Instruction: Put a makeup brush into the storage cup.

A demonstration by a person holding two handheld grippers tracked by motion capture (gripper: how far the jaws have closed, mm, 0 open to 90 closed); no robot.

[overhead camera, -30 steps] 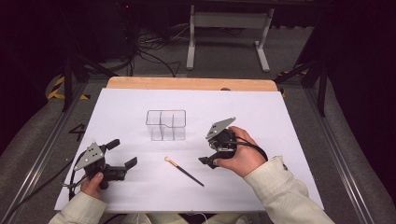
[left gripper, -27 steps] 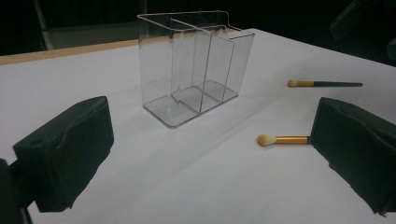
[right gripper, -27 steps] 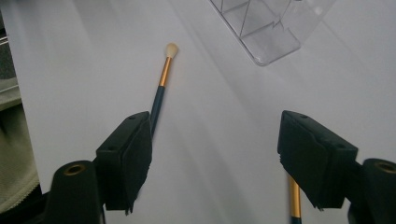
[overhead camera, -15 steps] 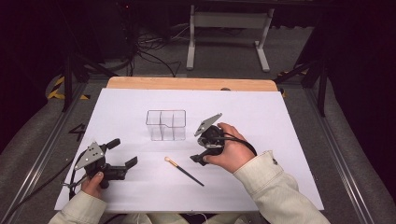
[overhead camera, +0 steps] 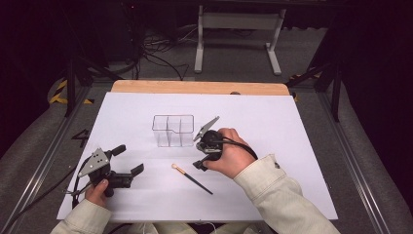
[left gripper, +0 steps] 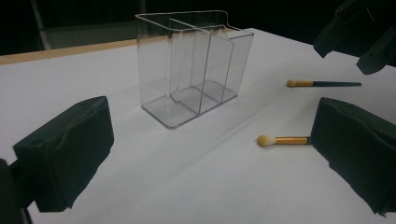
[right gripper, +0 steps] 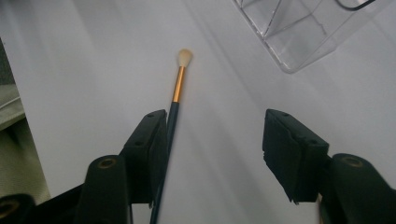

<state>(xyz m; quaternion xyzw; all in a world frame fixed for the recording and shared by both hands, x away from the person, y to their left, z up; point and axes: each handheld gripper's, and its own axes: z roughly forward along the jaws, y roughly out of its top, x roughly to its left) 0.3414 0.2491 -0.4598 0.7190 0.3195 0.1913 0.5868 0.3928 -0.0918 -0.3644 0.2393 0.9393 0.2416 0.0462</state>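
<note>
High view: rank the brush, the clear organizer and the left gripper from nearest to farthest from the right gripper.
1. Brush, just below the right gripper, toward the person.
2. Clear organizer, just beyond it, up-left.
3. Left gripper, far left.

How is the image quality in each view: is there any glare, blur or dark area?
High view: the white table cover is evenly lit, the room behind it nearly black. Left gripper view: the clear organizer is sharp with faint reflections, the near jaws soft. Right gripper view: the brush is sharp, and soft streaks of shadow cross the cover.
</note>
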